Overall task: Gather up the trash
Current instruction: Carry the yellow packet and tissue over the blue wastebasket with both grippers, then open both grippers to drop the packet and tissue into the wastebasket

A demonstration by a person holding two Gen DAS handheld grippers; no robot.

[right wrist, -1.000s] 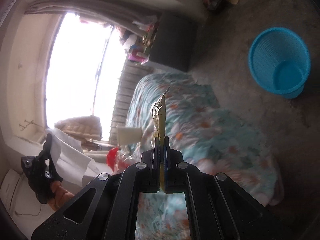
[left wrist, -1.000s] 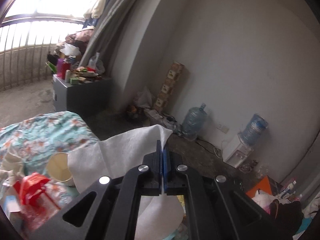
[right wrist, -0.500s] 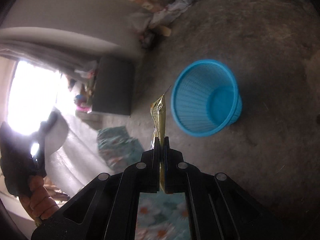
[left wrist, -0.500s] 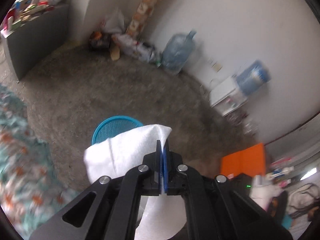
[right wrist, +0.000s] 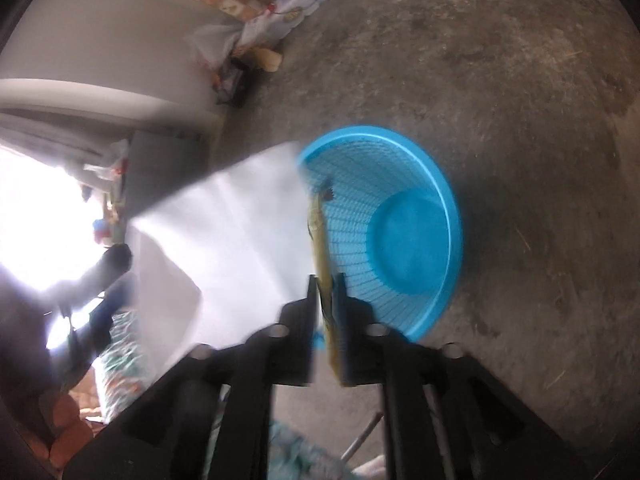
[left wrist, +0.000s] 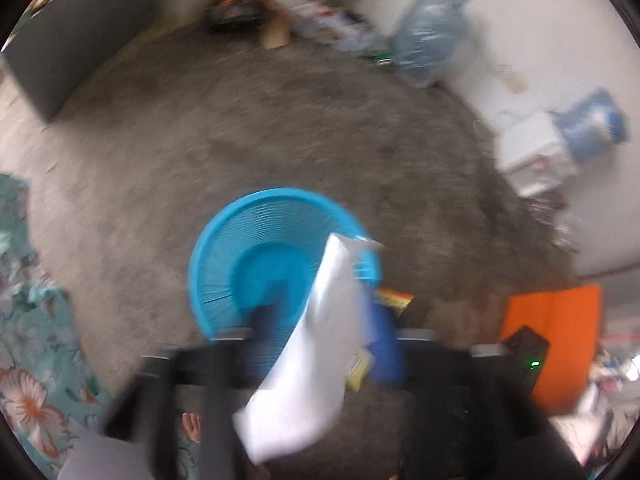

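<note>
Right wrist view shows the blue basket (right wrist: 416,240) empty inside on the floor (right wrist: 520,100); left wrist view adds an orange panel (left wrist: 552,332) by the wall. Left gripper (left wrist: 320,320) fingers have just been opening wide, white tissue (left wrist: 316,344) loose between them above the basket. Right gripper (right wrist: 326,304) fingers have just parted slightly, yellow wrapper (right wrist: 322,256) in the gap at the rim.

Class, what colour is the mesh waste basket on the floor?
Bright blue basket; right wrist view shows it best.

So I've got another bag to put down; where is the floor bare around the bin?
Bare concrete floor surrounds the blue basket on its far and right sides. It is crowded along the wall: water jug, litter pile, orange mat, and the floral bedding.
</note>
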